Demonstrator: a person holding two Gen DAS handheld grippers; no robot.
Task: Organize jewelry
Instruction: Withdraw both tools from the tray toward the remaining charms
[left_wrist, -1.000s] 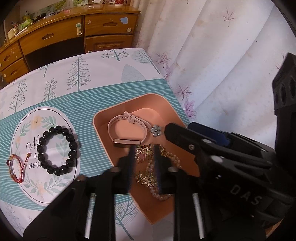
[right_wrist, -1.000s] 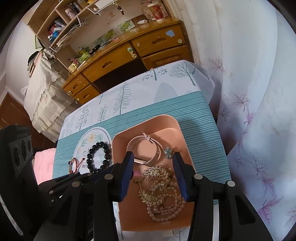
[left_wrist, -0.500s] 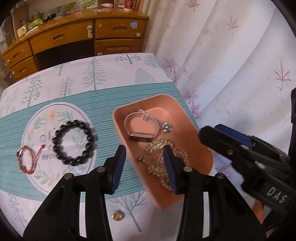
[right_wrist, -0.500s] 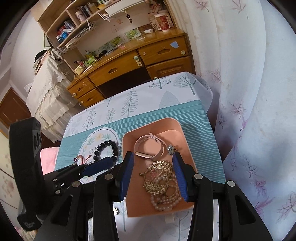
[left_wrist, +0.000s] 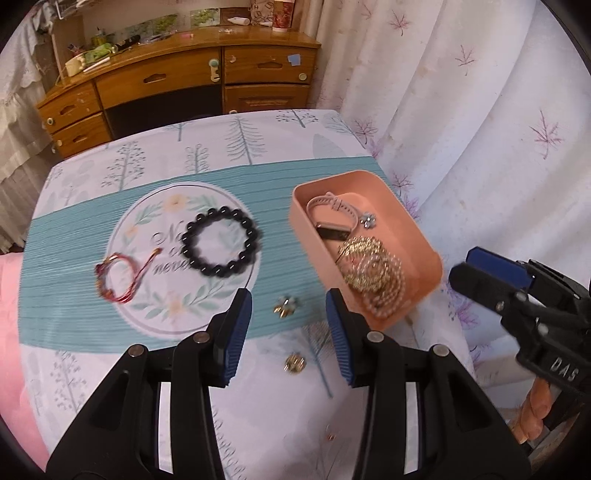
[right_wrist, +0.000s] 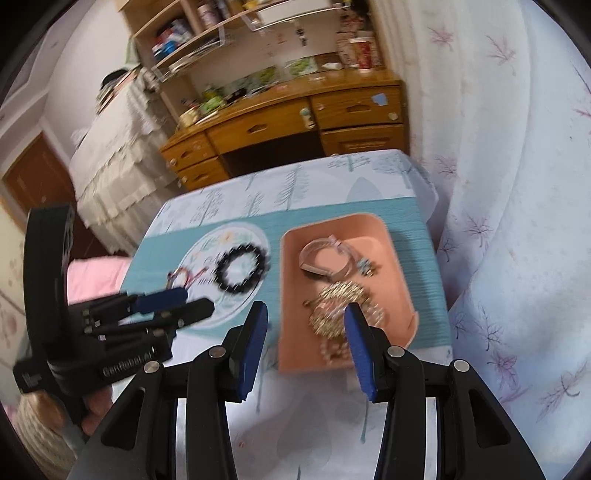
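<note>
A pink tray (left_wrist: 299, 221) (right_wrist: 402, 295) on the table's right holds a pink watch band (left_wrist: 332, 206), a small flower charm (left_wrist: 368, 220), a gold necklace (left_wrist: 365, 266) and pearl beads (left_wrist: 388, 299). A black bead bracelet (left_wrist: 219, 242) (right_wrist: 240, 271) and a red cord bracelet (left_wrist: 118, 275) lie on the round mat print. Two small gold pieces (left_wrist: 284, 306) (left_wrist: 294, 363) lie loose near the front. My left gripper (left_wrist: 290, 332) is open and empty above them. My right gripper (right_wrist: 304, 341) is open and empty above the tray's near end.
The table has a tree-print cloth (left_wrist: 221, 147) with a teal stripe. A wooden desk with drawers (left_wrist: 177, 85) stands behind. A white curtain (left_wrist: 461, 110) hangs at the right. A pink cloth (left_wrist: 11, 295) lies at the left edge.
Both grippers have pulled back and up from the tray. The left gripper has swung left and opened wider, so the bracelets and loose gold pieces now show.
</note>
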